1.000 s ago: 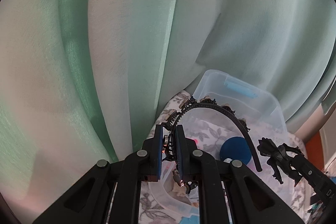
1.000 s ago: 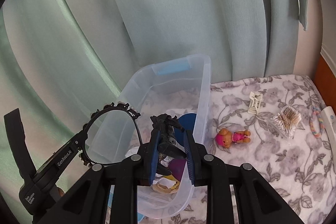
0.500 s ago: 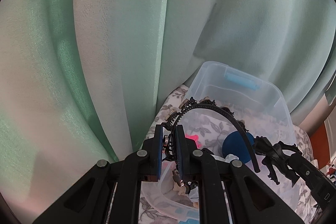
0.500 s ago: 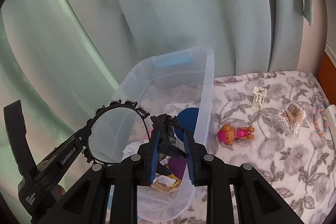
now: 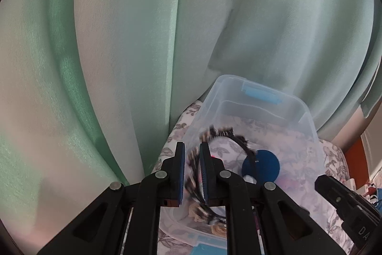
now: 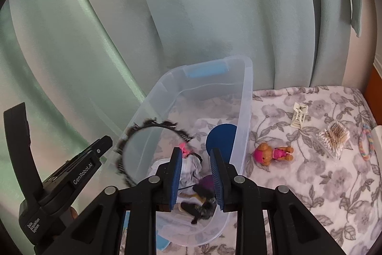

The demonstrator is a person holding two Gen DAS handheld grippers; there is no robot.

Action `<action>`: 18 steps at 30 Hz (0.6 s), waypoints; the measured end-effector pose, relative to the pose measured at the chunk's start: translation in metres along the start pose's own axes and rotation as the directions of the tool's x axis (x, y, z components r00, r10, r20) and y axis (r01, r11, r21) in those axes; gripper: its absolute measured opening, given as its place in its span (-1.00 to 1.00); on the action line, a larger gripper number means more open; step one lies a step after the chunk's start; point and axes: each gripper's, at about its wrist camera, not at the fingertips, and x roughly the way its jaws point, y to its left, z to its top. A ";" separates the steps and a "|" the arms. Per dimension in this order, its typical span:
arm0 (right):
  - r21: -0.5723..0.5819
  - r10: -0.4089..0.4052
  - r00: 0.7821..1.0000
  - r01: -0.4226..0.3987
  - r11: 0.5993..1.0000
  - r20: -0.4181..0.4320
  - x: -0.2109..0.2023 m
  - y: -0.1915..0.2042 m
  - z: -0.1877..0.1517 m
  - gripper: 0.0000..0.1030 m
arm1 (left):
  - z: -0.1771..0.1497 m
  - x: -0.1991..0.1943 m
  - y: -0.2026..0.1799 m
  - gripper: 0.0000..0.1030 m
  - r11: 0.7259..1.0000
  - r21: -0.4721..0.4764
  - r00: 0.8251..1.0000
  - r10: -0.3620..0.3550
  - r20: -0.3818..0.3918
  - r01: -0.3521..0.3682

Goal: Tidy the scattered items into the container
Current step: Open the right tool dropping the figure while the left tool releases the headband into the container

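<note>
A clear plastic bin point(image 6: 246, 97) with blue latches stands on the floral blanket; it also shows in the left wrist view point(image 5: 262, 97). My left gripper point(image 5: 192, 152) is open above the bin's left side. A black toothed headband point(image 5: 238, 138), blurred, drops loose between and past the fingers into the bin; it also shows in the right wrist view point(image 6: 152, 126). My right gripper point(image 6: 195, 154) is open over the bin. A black claw clip point(image 6: 200, 207) lies in the bin below it, among a blue disc point(image 6: 222, 135) and cloth.
On the blanket right of the bin lie a pink and tan toy dog point(image 6: 272, 154), a white hair clip point(image 6: 299, 115), a bag of cotton swabs point(image 6: 333, 138) and a pastel bracelet point(image 6: 366, 145). Green curtains point(image 6: 191, 4) hang close behind the bin.
Both grippers opened. The left let go of the headband, which is falling into the bin. The right let go of the black claw clip, which now lies in the bin.
</note>
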 end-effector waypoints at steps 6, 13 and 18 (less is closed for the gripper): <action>0.011 -0.007 1.000 0.007 1.000 0.019 -0.013 -0.002 -0.002 -0.46 | 0.001 0.003 -0.009 -0.45 0.999 0.010 0.999 -0.036 -0.006 0.036; 0.036 -0.037 0.999 0.035 0.999 0.037 -0.032 -0.011 -0.003 -0.40 | 0.001 -0.014 -0.018 -0.05 0.996 0.025 0.996 -0.086 -0.005 0.086; 0.056 -0.050 0.997 0.047 0.997 0.055 -0.048 -0.018 -0.005 -0.28 | 0.000 -0.028 -0.029 0.12 0.992 0.045 0.993 -0.114 0.000 0.114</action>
